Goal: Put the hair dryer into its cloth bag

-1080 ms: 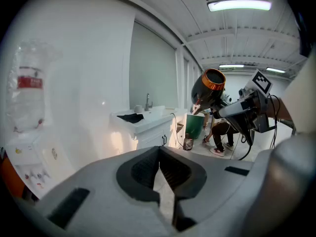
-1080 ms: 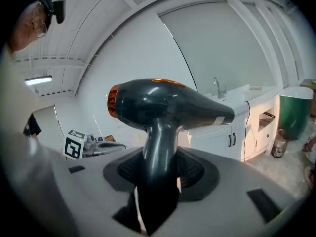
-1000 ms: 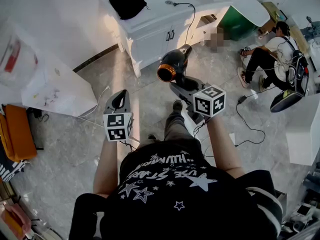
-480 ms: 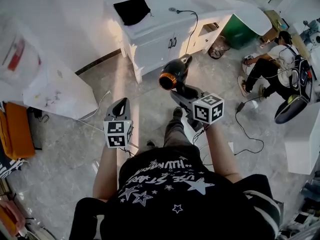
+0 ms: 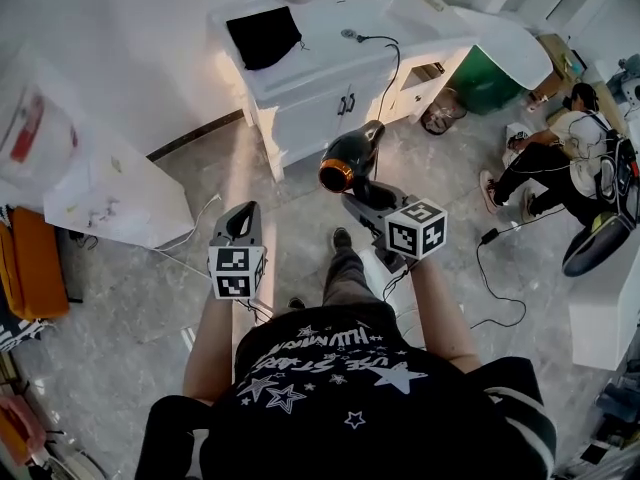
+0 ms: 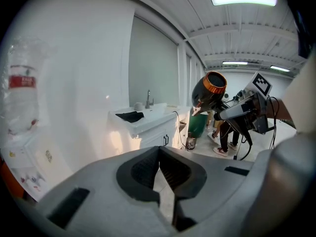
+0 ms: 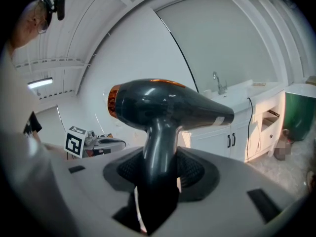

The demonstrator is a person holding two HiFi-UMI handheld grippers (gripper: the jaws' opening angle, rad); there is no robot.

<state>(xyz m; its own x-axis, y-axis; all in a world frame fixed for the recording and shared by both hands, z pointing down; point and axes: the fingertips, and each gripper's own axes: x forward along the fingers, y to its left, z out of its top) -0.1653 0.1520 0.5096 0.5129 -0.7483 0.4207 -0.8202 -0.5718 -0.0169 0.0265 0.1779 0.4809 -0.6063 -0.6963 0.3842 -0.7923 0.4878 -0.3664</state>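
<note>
The right gripper point(image 5: 368, 190) clamped the hair dryer point(image 5: 348, 158) by its handle, in the air. The left gripper point(image 5: 239, 211) hung to its left, jaws together and empty. The black cloth bag point(image 5: 264, 36) lay on the far white counter point(image 5: 340, 43).

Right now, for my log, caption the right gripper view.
Right gripper clamps the dark hair dryer by its handle, white vanity ahead.

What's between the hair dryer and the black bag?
In the head view, only the white cabinet, its top and doors, stands between the hair dryer and the cloth bag.
</note>
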